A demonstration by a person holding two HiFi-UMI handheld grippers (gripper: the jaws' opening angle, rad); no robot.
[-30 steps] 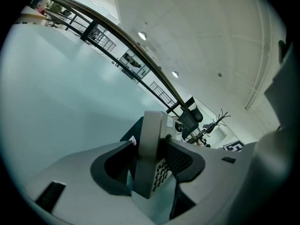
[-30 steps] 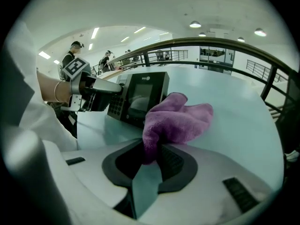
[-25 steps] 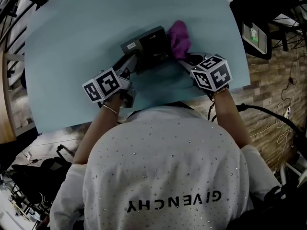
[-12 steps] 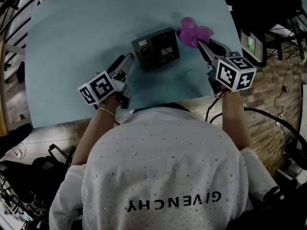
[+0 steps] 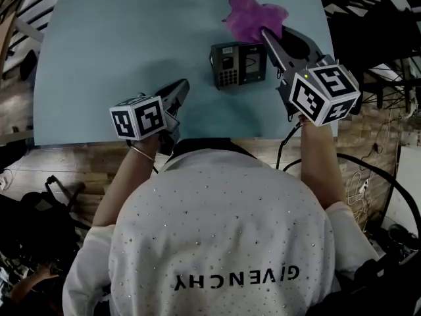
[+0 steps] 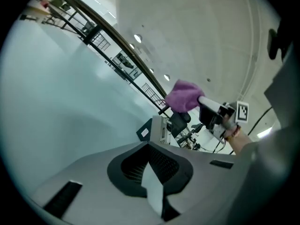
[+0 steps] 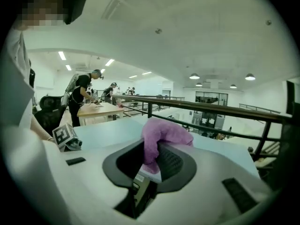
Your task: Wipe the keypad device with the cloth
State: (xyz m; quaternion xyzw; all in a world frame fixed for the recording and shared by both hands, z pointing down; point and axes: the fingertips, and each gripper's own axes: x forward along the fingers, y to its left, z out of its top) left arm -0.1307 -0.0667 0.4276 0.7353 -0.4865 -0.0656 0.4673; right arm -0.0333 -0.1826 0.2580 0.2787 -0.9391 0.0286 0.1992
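Keypad device: flat on the table, long side running left-right. Lies just person-side and slightly left of the cloth, clamped and held aloft in the right gripper, the nearer tool. Left gripper well apart at near left, jaws just closed on nothing.
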